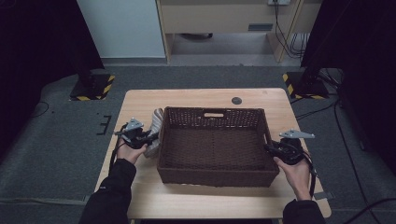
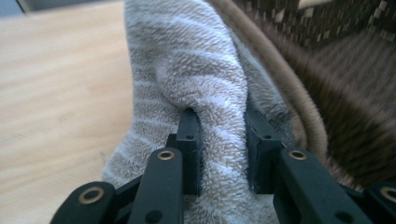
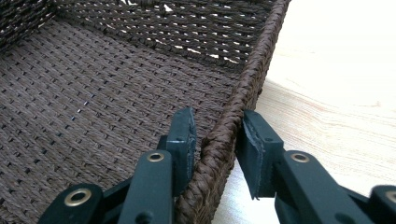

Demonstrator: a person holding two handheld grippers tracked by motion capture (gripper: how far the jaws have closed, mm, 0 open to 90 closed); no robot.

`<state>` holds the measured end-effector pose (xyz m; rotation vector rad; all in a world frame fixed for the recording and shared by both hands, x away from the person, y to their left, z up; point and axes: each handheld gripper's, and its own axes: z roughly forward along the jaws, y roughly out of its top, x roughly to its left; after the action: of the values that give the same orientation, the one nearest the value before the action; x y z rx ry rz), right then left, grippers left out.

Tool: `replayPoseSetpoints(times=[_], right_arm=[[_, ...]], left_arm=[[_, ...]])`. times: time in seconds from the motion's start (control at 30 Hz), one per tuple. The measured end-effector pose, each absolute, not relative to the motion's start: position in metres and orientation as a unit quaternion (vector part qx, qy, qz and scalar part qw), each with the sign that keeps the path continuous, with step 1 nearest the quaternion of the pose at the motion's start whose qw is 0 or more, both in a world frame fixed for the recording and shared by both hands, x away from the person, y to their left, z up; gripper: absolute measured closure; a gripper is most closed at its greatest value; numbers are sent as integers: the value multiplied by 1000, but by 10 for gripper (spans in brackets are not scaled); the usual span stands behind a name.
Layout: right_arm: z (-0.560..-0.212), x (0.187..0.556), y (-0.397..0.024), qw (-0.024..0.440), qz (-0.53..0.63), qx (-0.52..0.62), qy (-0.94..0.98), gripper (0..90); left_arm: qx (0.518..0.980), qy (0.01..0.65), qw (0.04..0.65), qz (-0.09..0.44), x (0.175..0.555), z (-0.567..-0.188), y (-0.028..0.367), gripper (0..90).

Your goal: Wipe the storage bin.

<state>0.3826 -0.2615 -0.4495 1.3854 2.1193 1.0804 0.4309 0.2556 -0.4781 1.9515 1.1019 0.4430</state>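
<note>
Beige-striped towel, dk-brown woven basket

A dim workroom around a pale wooden table

Grey carpet floor surrounds it; two black stands on yellow-and-black striped bases flank the far corners. Behind are a white panel, a light wood cabinet and hanging cables.
</note>
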Motion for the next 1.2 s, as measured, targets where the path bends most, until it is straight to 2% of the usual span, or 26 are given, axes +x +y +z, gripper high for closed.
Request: replayPoseSetpoints(times=[0.17, 0.3, 0.47, 0.57, 0.97, 1.2], right_arm=[[-449, 382, -261, 194, 385, 494, 755, 673], [-450, 382, -261, 194, 386, 496, 753, 673], [-450, 382, -261, 195, 385, 494, 755, 673], [-450, 382, -261, 195, 385, 494, 755, 674], [-449, 382, -261, 194, 386, 496, 753, 673], [-448, 381, -258, 200, 377, 506, 749, 698]], left_arm=[[792, 434, 392, 173, 430, -491, 250, 698], [774, 444, 420, 168, 426, -480, 261, 699], [748, 429, 473, 181, 417, -448, 270, 697], [750, 416, 477, 192, 414, -440, 269, 696], [791, 417, 413, 173, 419, -479, 254, 700], [801, 420, 392, 167, 415, -483, 256, 700]])
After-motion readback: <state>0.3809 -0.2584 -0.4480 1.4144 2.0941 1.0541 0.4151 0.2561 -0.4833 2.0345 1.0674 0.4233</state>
